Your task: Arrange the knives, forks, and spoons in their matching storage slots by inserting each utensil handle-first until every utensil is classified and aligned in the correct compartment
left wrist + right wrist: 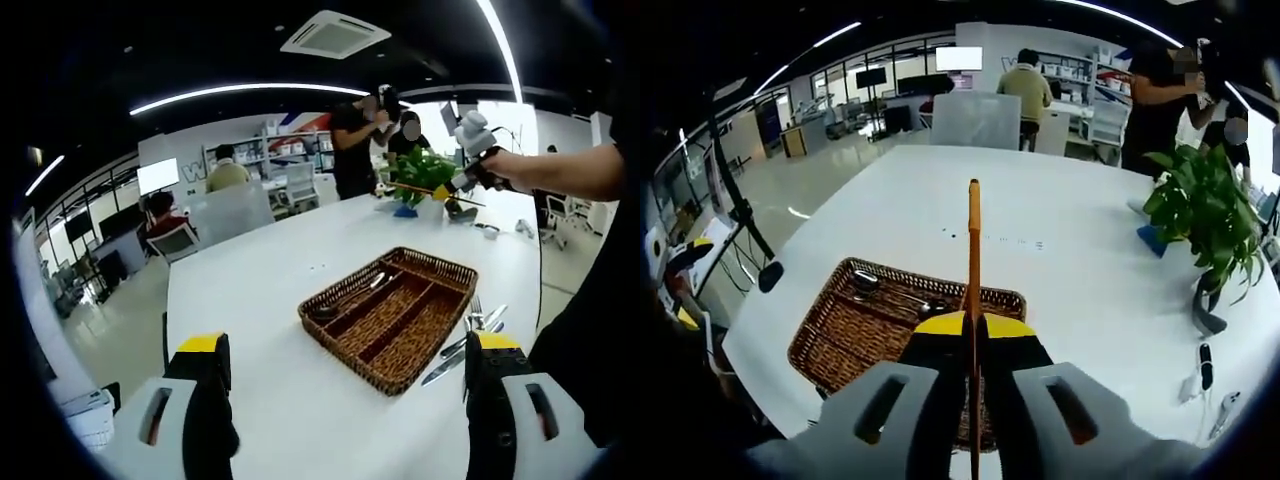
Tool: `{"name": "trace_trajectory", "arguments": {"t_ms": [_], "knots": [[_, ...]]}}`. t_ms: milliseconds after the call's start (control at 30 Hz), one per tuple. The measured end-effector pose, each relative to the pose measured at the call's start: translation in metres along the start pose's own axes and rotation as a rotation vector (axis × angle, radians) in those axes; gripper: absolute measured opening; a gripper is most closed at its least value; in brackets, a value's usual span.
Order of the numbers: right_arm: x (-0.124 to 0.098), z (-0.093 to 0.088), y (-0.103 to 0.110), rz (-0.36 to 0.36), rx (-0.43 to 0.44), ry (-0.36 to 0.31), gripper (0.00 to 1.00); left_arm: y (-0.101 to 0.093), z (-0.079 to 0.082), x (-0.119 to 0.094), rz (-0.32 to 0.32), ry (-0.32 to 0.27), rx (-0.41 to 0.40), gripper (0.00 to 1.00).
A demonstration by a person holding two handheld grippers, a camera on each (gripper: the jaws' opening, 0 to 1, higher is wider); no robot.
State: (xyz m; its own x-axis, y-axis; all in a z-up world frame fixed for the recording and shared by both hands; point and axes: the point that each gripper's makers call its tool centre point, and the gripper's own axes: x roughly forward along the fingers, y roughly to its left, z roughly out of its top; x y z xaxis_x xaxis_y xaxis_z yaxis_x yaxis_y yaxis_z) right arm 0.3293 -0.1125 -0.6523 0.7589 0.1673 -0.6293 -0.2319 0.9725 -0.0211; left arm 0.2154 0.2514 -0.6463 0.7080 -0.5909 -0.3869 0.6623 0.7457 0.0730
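While raised over basket (855,335), R hand-held gripper (974,328) clamps utensil (974,250).

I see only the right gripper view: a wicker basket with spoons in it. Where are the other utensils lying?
Observer: In the left gripper view, loose forks and knives lie on the table, beside the basket and outside it.
Operator: My right claw is shut on the orange utensil. Is the left claw free?
Observer: Yes. The left claw is open and holds nothing.
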Motion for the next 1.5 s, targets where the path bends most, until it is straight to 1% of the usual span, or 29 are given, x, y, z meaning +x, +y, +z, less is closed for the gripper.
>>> {"name": "trace_trajectory", "arguments": {"t_ms": [267,633,733,1033,1267,1500], "knots": [[0.006,-0.003,0.0,0.0,-0.001,0.01,0.02,0.005,-0.004,0.0,0.007,0.002,-0.006,0.99],[0.021,-0.023,0.001,0.005,0.008,0.043,0.02,0.004,-0.008,0.001,0.007,0.012,-0.015,0.99],[0.023,-0.029,0.001,0.005,0.006,0.051,0.02,0.004,-0.007,0.001,0.01,0.013,-0.012,0.99],[0.027,-0.037,0.0,0.003,0.01,0.066,0.02,0.006,-0.005,0.002,0.01,0.014,-0.006,0.99],[0.036,-0.046,0.0,0.0,0.021,0.078,0.02,0.008,-0.003,0.002,0.015,0.013,-0.004,0.99],[0.042,-0.053,0.0,-0.004,0.033,0.086,0.02,0.009,-0.007,0.003,0.011,0.029,0.001,0.99]]}}
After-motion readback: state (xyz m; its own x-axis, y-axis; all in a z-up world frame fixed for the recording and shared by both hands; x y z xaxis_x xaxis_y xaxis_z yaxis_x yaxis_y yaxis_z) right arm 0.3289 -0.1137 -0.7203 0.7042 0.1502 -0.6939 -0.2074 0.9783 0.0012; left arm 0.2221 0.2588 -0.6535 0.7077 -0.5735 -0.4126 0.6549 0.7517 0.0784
